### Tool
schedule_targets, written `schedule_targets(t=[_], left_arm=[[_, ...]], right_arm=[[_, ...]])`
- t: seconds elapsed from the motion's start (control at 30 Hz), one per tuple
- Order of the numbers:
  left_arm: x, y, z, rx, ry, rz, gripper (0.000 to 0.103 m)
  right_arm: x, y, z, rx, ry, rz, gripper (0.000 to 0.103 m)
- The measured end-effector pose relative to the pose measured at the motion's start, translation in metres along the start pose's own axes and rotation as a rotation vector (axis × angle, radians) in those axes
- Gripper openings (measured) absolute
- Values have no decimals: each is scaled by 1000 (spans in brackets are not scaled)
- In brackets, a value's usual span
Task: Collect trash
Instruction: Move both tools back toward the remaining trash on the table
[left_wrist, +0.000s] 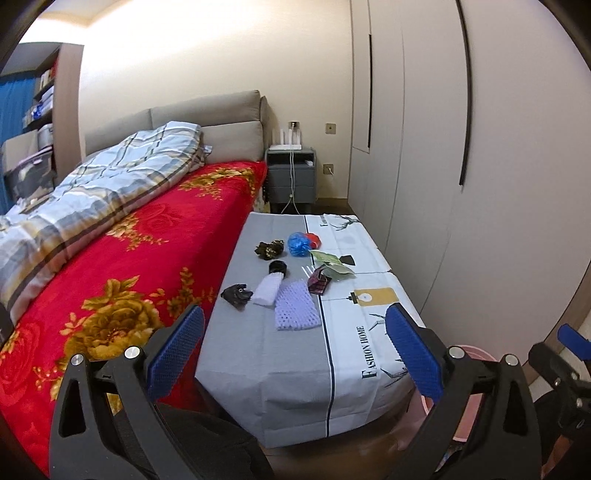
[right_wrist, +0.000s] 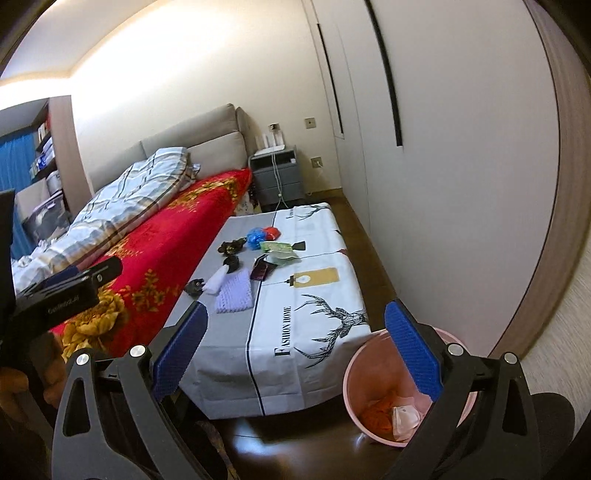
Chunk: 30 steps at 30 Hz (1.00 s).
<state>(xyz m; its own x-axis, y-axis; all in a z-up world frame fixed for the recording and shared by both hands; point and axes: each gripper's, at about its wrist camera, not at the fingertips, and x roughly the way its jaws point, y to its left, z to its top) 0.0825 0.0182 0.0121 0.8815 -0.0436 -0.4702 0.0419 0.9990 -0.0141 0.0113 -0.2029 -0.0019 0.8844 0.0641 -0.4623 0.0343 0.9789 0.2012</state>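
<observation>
"FASHION HOME" on table cover (right_wrist: 295, 332)

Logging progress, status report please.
Left gripper open, empty. Right gripper open, empty. Trash on table; some in pink bin. Nothing blocking.

A low table (right_wrist: 321, 295) draped in a cloth stands lengthwise between a bed (right_wrist: 177, 236) on its left and a wall of wardrobe doors (right_wrist: 461, 166) on its right. A cluster of small trash items (right_wrist: 255, 254) lies on the table's middle and far half, toward the bed side. Behind the table, against the far wall, is a nightstand (right_wrist: 275, 177), just right of the bed's headboard. A folded quilt (right_wrist: 129, 199) lies on the bed. A bin (right_wrist: 354, 373) sits on the floor at the table's near right corner, with scraps inside.
</observation>
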Motion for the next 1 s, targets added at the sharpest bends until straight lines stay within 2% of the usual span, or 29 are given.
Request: schedule_targets(t=[0.63,0.83,1.0], left_arm=[[20,31,9,-56,-5,28,95],[43,49,23,-75,-5,53,95],[75,64,35,-83,-15,71,95]], right_arm=[[20,14,8,-35,4,-22,95],[37,14,20,-39,-19,-20,95],[69,14,33,-50,-21,-24,95]])
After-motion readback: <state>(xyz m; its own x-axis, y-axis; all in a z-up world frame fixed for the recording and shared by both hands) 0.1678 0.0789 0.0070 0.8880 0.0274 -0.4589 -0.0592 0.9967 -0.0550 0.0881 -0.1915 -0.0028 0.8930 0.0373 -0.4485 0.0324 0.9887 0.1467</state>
